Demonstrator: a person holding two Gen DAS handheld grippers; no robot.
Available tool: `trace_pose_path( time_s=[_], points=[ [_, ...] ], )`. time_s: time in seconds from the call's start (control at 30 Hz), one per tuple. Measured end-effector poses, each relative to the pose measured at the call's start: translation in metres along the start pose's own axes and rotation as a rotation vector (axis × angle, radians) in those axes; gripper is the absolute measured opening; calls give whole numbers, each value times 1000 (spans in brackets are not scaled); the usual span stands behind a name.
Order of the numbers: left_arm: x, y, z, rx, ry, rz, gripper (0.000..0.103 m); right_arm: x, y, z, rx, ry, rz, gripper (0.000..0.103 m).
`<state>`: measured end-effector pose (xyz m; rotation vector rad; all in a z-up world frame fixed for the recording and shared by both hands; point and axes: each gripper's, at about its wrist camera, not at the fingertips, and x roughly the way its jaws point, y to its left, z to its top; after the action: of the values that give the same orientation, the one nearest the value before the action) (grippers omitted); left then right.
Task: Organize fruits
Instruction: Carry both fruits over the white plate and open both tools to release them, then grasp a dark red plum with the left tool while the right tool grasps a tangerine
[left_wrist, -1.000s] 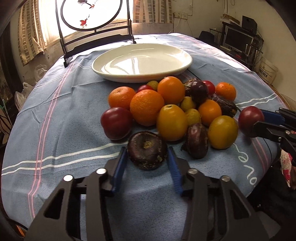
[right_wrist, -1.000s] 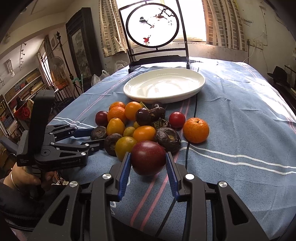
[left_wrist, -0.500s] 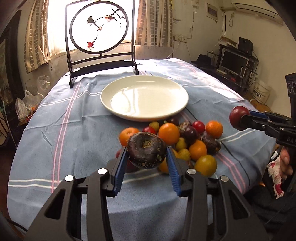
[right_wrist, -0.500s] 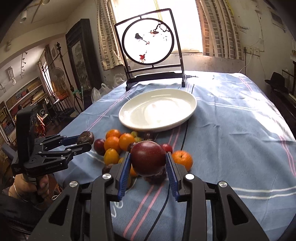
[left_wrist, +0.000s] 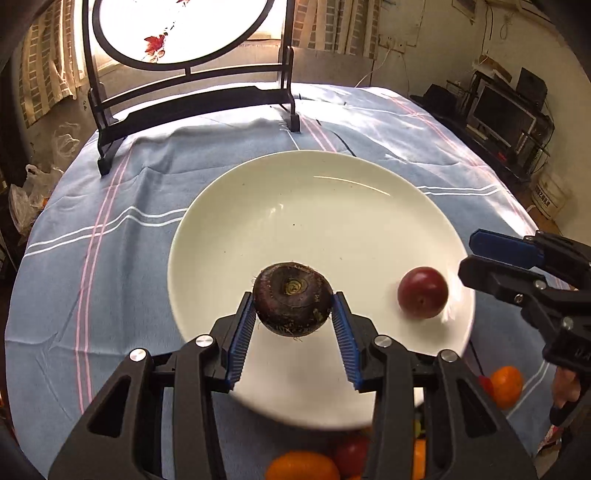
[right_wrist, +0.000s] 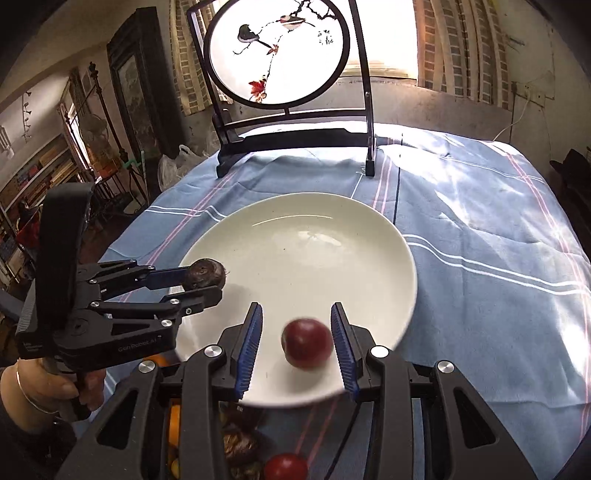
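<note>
The left gripper's (left_wrist: 294, 322) fingers are gripping a dark brown water chestnut (left_wrist: 292, 297) over the near part of the white plate (left_wrist: 317, 206); the right gripper's (right_wrist: 296, 348) fingers are standing apart around a red plum (right_wrist: 306, 343), not pressing it, over the plate's near edge

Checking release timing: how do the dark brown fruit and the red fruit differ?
The dark brown fruit is rough and flattened; the red fruit is smooth and round. The dark one sits gripped in the left claw, whose jaws have just been opening; the red one is loose and blurred inside the open right claw. Both are over the white plate.
</note>
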<state>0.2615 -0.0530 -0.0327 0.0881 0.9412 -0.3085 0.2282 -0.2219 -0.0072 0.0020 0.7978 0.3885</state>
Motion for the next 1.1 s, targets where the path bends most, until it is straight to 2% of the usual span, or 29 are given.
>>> trace_pose_path(
  time_s=[0.03, 0.07, 0.1, 0.13, 0.27, 0.37, 0.47, 0.6, 0.7, 0.8, 0.9, 0.97, 1.07, 1.1],
  points=[
    [8, 1, 8, -5, 15, 1, 48, 6, 0, 6, -5, -9, -14, 39],
    [13, 2, 14, -8, 22, 4, 59, 11, -2, 11, -7, -13, -32, 45],
    [13, 5, 19, -14, 14, 19, 65, 11, -3, 14, 1, -21, -49, 50],
    [8, 8, 21, -23, -4, 32, 67, 5, -4, 15, 13, -41, -46, 55],
    [-35, 21, 7, -62, -94, 5, 89, -30, -3, -3, -1, -85, -58, 61],
    [-69, 19, -25, -27, -124, 4, 89, -57, -5, -33, -22, -78, -101, 62],
    [-95, 15, -70, 28, -124, 3, 90, -80, -10, -72, -16, -50, -97, 62],
    [-107, 12, -125, 83, -86, 24, 90, -105, -13, -121, 13, -39, -78, 62],
    [-107, 11, -152, 109, -71, 35, 90, -118, -14, -148, 51, -42, -63, 62],
    [-100, 2, -164, 146, -65, 56, 89, -125, -15, -164, 80, -45, -61, 62],
    [-91, -7, -163, 176, -92, 70, 89, -125, -17, -171, 98, -37, -61, 62],
    [-80, -8, -158, 175, -82, 74, 89, -122, -16, -173, 100, -27, -70, 62],
    [-69, -2, -149, 128, -22, -15, 86, -117, -13, -175, 87, -16, -63, 61],
    [-68, -1, -149, 126, -10, -46, 76, -116, -13, -175, 80, -15, -62, 59]
  ],
)
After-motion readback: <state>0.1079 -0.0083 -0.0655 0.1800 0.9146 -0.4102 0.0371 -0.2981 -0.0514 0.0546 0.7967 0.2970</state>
